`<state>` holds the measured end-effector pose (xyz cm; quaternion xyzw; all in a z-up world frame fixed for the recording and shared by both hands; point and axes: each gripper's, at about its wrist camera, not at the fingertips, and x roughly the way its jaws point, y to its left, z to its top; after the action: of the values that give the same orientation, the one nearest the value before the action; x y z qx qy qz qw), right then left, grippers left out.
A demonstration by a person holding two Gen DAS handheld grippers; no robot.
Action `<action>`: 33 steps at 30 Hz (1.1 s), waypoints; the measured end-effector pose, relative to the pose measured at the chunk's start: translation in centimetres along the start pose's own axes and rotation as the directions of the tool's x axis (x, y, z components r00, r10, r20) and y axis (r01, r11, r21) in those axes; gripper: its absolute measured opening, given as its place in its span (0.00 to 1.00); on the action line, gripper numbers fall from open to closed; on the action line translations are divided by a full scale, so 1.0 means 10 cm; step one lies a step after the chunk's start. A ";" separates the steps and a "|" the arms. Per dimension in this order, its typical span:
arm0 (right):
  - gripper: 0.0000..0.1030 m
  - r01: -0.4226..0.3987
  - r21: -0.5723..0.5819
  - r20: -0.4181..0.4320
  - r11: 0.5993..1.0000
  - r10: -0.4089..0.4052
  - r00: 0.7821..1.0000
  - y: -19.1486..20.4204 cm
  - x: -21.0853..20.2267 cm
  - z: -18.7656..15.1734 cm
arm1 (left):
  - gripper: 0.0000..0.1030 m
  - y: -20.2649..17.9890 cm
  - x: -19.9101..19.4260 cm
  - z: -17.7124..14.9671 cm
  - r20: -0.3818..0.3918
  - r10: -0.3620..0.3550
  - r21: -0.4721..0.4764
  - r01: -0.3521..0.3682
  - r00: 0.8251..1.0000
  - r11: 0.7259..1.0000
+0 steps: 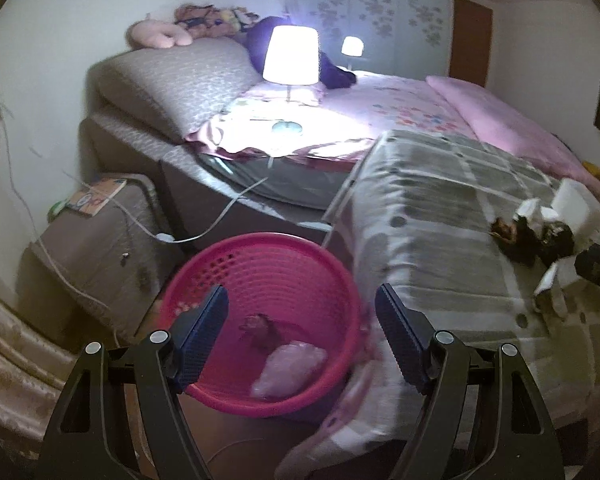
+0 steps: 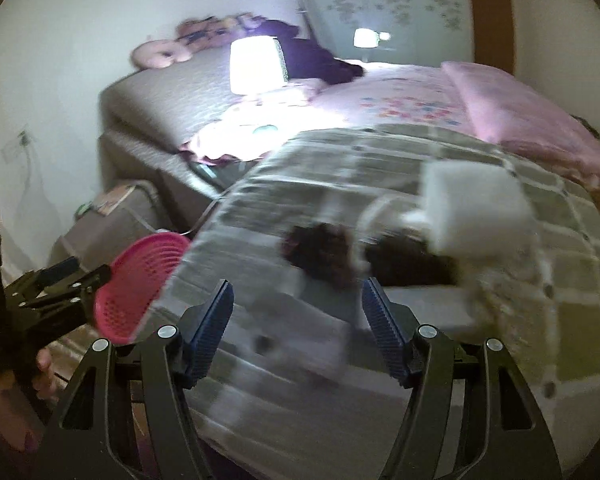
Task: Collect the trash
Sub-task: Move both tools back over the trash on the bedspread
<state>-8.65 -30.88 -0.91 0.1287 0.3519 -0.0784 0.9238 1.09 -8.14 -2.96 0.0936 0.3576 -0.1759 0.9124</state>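
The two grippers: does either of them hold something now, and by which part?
Nothing is held. The left gripper is open above the pink basket, and the right gripper is open over the bed's grey blanket.

Dim, lamp (image 1: 290, 54) glare, motion blur

Right wrist view: motion blur smears the dark scraps (image 2: 324, 256) and the white block (image 2: 476, 204) lying on the bed (image 2: 440, 320) ahead of the jaws; what the scraps are cannot be told. The pale patch between the jaws is equally smeared. Left wrist view: the right gripper (image 1: 598, 268) is cut off by the picture's right edge, jaws unseen. In the pink basket (image 1: 268, 312) between the jaws lie a crumpled, possibly plastic, lump (image 1: 288, 372) and a dark scrap (image 1: 260, 328), both indistinct.
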 end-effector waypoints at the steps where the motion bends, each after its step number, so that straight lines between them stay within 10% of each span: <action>1: 0.63 0.017 0.017 0.002 1.000 -0.017 1.000 -0.10 -0.03 -0.03 | 0.71 -0.04 0.00 -0.01 -0.003 -0.008 0.007 0.008 1.000 1.000; 14: 0.63 0.123 0.119 0.010 0.985 -0.126 0.992 -0.66 -0.25 -0.31 | 0.71 -0.82 -0.06 -0.08 -0.044 -0.157 0.158 0.162 0.987 0.974; 33: 0.63 0.157 0.200 0.012 0.967 -0.163 0.987 -1.02 -0.37 -0.45 | 0.75 -1.79 0.21 -0.05 -0.171 -0.344 0.237 0.377 0.923 0.895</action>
<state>-16.59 -39.11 -3.51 0.1902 0.3386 -0.1892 0.9019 -4.73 -24.98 -5.51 0.1578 0.3982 -0.3823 0.8188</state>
